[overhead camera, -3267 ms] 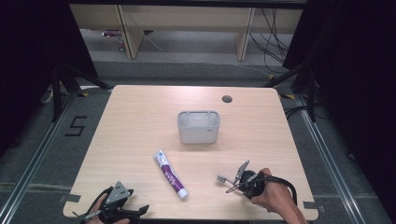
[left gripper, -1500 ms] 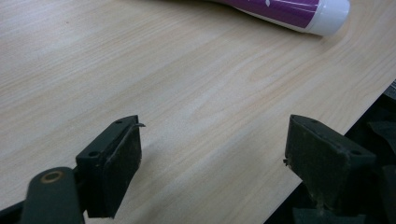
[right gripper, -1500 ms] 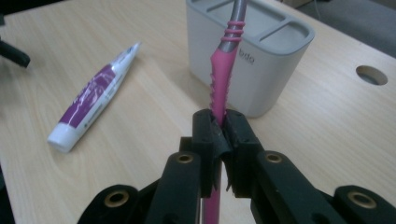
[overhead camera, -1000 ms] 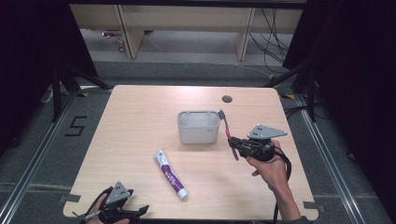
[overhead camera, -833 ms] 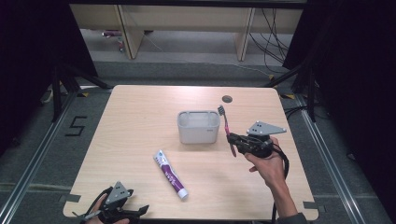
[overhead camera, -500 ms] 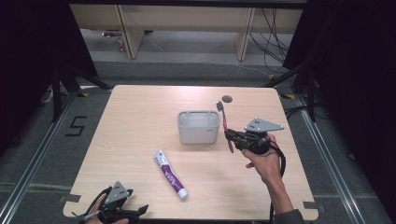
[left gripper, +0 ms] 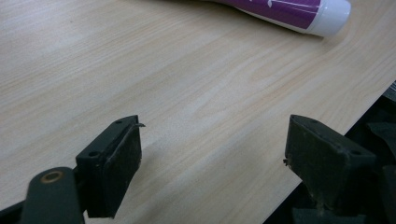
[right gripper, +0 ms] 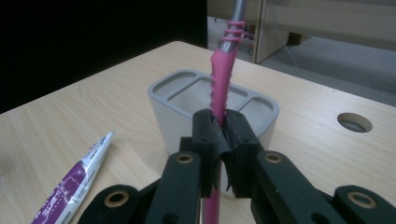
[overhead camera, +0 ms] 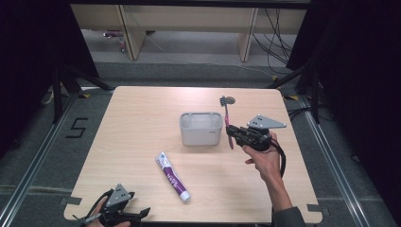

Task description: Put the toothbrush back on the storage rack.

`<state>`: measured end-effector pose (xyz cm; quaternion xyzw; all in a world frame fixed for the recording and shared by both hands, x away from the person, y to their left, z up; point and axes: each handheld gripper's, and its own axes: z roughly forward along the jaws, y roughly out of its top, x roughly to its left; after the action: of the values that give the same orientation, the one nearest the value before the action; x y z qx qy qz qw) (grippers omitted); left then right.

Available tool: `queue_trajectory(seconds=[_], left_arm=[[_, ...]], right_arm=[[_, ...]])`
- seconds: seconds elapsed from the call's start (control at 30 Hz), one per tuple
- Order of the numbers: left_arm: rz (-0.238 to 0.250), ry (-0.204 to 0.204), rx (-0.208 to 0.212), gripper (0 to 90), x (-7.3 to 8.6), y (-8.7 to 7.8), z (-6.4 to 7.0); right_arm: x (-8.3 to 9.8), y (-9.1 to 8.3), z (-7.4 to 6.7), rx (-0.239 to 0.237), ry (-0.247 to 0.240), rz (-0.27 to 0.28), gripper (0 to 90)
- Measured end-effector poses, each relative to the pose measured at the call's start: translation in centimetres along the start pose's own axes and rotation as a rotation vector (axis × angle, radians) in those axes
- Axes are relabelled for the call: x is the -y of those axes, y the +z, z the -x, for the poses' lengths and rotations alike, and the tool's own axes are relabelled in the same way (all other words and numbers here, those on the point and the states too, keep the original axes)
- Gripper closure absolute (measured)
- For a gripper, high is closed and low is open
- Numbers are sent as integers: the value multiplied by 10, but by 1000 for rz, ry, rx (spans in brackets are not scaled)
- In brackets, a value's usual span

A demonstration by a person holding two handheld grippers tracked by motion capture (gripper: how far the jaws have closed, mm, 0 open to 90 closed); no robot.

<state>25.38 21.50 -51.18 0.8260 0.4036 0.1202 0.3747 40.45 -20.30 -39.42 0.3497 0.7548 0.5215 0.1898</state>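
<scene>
**Toothbrush is almost at the holder, but that drop could go sideways**

The right gripper (overhead camera: 232, 134) has its jaws clamped on the pink toothbrush (overhead camera: 227, 124), right of centre in the high view, just beside the grey holder (overhead camera: 201, 128) and not yet over it. The brush stands roughly upright, bristle head up. The likely trouble is the handle's bottom end catching the holder's rim and tipping the holder, or the brush pivoting in the grip since it's pinched at one narrow spot.

The right gripper view shows the pads biting the ribbed handle (right gripper: 218, 98) and the holder's separate compartments (right gripper: 212, 98), which the high view blurs together. The left gripper (left gripper: 212, 161) sits at the lower left of the high view with jaws spread wide and empty; its own view catches the toothpaste tube (left gripper: 299, 11) cap at the top.
</scene>
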Motion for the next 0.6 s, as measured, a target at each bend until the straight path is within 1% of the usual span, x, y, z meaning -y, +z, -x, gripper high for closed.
queue_trajectory(seconds=[0.03, 0.13, 0.17, 0.2, 0.23, 0.3, 0.33, 0.4, 0.43, 0.47, 0.5, 0.53, 0.57, 0.6], left_arm=[[-1, 1, 0, 181, 0, 0, 0], [2, -1, 0, 181, 0, 0, 0], [5, -3, -5, 181, 0, 0, 0], [5, -3, -5, 181, 0, 0, 0], [2, 1, 1, 181, 0, 0, 0], [7, -6, -6, 181, 0, 1, 1], [8, -6, -4, 181, 0, 1, 1], [13, -10, 5, 181, 0, 1, 1], [4, -2, -7, 181, 0, 1, 0], [4, -2, -7, 181, 0, 1, 0], [4, -2, -7, 181, 0, 1, 0], [4, -2, -7, 181, 0, 1, 0], [10, -7, 5, 181, 0, 0, 1], [10, -7, 5, 181, 0, 0, 1]], right_arm=[[-1, 2, 0, -12, 0, 1, 837], [-3, 3, 2, -7, -13, 12, 837], [-5, 5, 0, -8, 17, 10, 837], [-6, 6, 2, 4, -13, 26, 837], [-7, 7, 1, -13, 11, 18, 837], [-9, 9, 3, -7, 8, 27, 837], [-10, 10, 3, -11, 12, 31, 837], [-11, 13, 3, -6, 20, 49, 837], [-12, 14, 3, -1, 11, 49, 837], [-12, 14, 3, -3, 24, 38, 837], [-13, 16, 3, 3, 18, 45, 837], [-14, 17, 4, -3, 22, 48, 837], [-15, 19, 4, -2, 31, 46, 837], [-16, 19, 4, 7, 23, 48, 837]])
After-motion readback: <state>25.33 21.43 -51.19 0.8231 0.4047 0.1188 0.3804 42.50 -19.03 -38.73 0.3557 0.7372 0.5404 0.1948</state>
